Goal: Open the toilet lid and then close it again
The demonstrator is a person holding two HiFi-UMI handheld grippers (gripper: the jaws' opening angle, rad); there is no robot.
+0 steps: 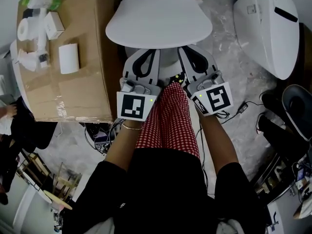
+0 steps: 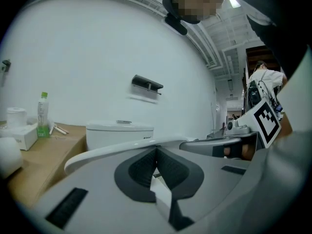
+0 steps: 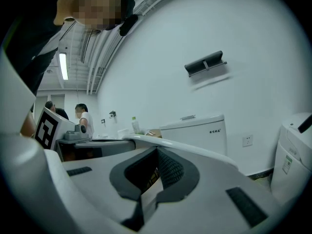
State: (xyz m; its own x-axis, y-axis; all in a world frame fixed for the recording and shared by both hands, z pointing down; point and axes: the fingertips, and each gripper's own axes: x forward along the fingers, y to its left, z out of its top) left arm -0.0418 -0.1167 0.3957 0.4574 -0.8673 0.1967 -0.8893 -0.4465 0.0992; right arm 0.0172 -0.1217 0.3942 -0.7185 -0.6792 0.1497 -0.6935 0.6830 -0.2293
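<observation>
Toilet lid down; tank print illegible.

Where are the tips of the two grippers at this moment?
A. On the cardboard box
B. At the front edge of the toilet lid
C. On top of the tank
B: in the head view the left gripper and the right gripper both reach, jaws together, to the front rim of the toilet lid, away from box and tank.
</observation>
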